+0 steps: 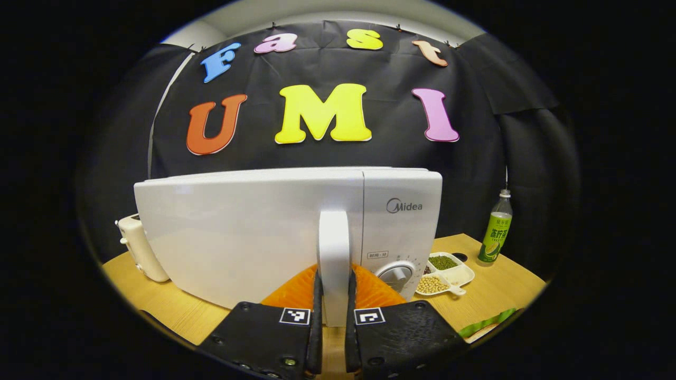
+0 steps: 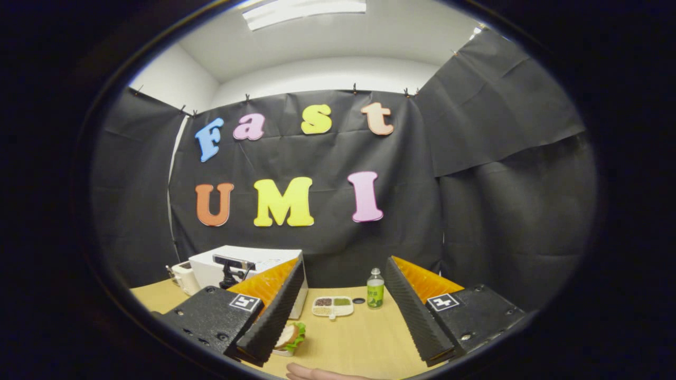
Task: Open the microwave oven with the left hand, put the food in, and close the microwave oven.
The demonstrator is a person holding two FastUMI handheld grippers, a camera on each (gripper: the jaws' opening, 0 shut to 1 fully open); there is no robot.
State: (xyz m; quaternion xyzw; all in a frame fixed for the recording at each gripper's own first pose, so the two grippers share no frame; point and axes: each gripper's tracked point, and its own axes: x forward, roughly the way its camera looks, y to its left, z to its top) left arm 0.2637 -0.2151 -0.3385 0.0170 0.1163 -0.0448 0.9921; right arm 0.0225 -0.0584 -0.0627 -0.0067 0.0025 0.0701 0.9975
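On the microwave handle [image 1: 334, 253], left claw [image 1: 332, 311] clamped; right claw [image 2: 340, 311] wide, empty.

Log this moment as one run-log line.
left gripper: shut on microwave handle | door: closed | right gripper: open, empty | sandwich: on table

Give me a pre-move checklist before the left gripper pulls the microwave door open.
1. Left gripper closed around the door handle: ok.
2. Microwave door shut: ok, not yet opened.
3. Right gripper open and empty: ok.
4. Sandwich on the table, ready to pick: ok.
5. Door swing path free of the toaster: cannot tell.
6. Compartment dish and bottle right of the microwave, away from the handle: ok.
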